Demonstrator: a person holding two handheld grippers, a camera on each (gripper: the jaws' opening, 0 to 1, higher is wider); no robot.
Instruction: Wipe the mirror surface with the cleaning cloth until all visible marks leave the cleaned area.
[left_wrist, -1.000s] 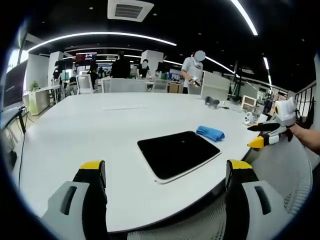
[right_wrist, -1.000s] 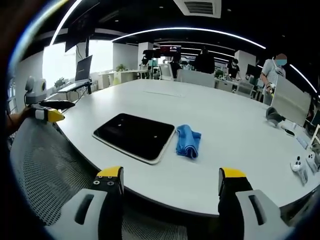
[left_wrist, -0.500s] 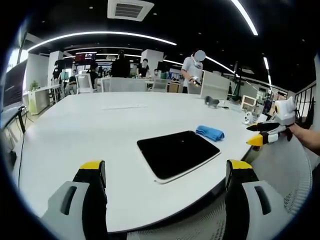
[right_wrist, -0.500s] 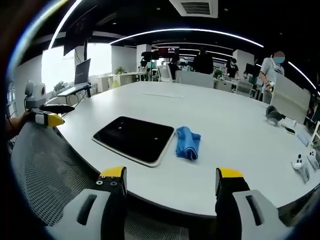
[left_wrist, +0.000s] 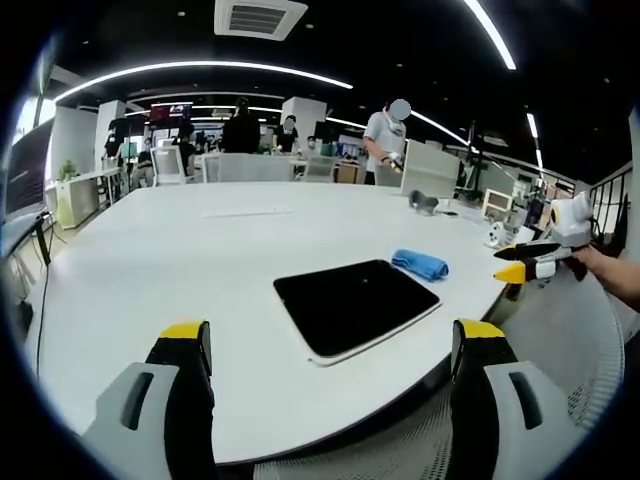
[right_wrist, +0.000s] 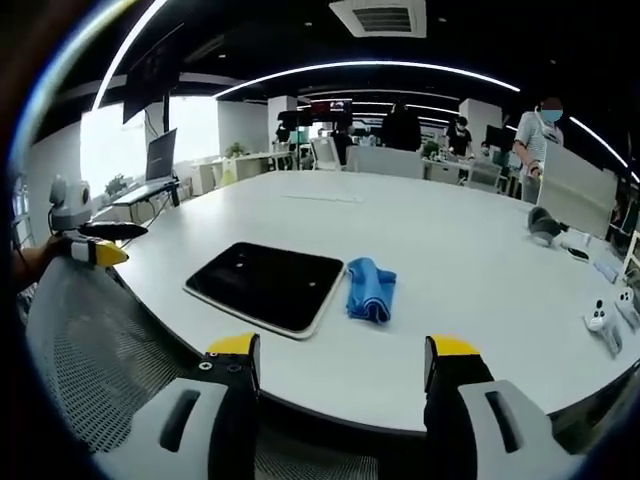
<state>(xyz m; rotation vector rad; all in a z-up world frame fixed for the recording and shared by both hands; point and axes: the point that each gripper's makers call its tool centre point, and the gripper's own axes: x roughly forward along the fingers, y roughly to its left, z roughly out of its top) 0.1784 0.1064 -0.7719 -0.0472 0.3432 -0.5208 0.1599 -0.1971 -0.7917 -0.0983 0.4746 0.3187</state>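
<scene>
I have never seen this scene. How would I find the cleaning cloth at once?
Start at the big white table. Near its front edge lies a dark rectangular mirror with a pale rim. The cleaning cloth is the small crumpled blue bundle right beside it, the only blue thing on the table.

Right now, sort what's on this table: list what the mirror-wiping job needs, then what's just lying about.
For the job:
- mirror, flat on the white table
- blue cloth, beside the mirror
- left gripper and right gripper, jaws open, holding nothing

Lying about:
- headphones
- two white game controllers near the table edge
</scene>
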